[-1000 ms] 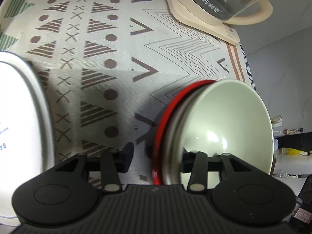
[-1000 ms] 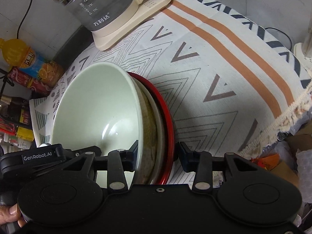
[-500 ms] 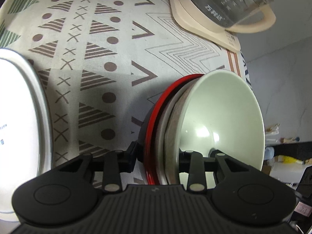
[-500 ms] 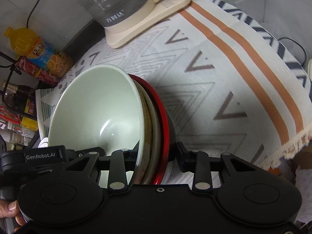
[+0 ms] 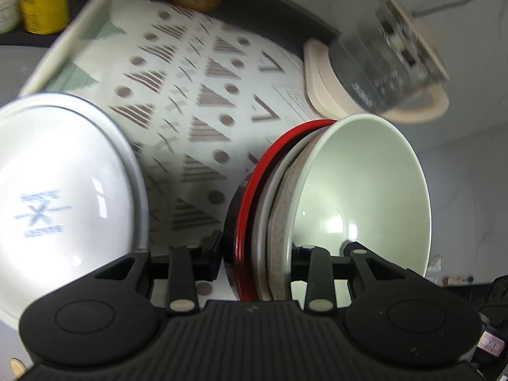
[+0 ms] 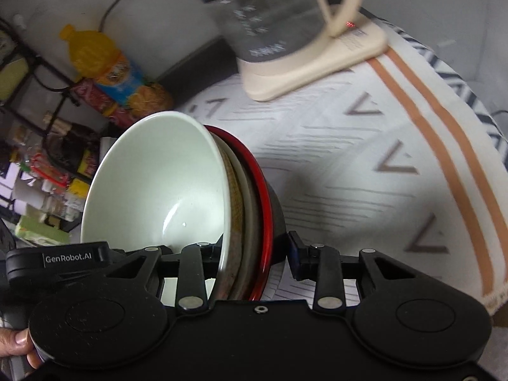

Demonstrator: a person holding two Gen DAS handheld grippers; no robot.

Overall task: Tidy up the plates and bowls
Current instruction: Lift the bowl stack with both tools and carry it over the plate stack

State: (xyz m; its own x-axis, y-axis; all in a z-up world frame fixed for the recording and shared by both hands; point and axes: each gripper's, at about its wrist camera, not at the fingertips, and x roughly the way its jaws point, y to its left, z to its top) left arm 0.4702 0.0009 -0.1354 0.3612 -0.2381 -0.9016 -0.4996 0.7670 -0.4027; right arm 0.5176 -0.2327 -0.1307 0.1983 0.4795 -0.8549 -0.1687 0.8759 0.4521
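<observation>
A nested stack of bowls, pale green [image 5: 365, 197] innermost, then speckled grey, then red-rimmed [image 5: 250, 203], is held from both sides. My left gripper [image 5: 254, 254] is shut on the stack's rim. My right gripper [image 6: 254, 254] is shut on the opposite rim, where the green bowl [image 6: 158, 184] and the red rim [image 6: 263, 197] show. The stack is tilted and lifted off the patterned cloth [image 5: 197, 101]. A white plate [image 5: 63, 190] lies to the left in the left wrist view.
A glass kettle on a cream base [image 5: 381, 73] stands at the back of the table; it also shows in the right wrist view [image 6: 285, 31]. An orange drink bottle [image 6: 104, 63] and packets lie beyond the far edge. The cloth's fringed edge [image 6: 495, 295] hangs at the right.
Both grippers have lifted the bowl stack and the views have tilted up, so the table's far edge, bottles and more of the white plate now show. The left gripper's jaws closed around the stack's rim.
</observation>
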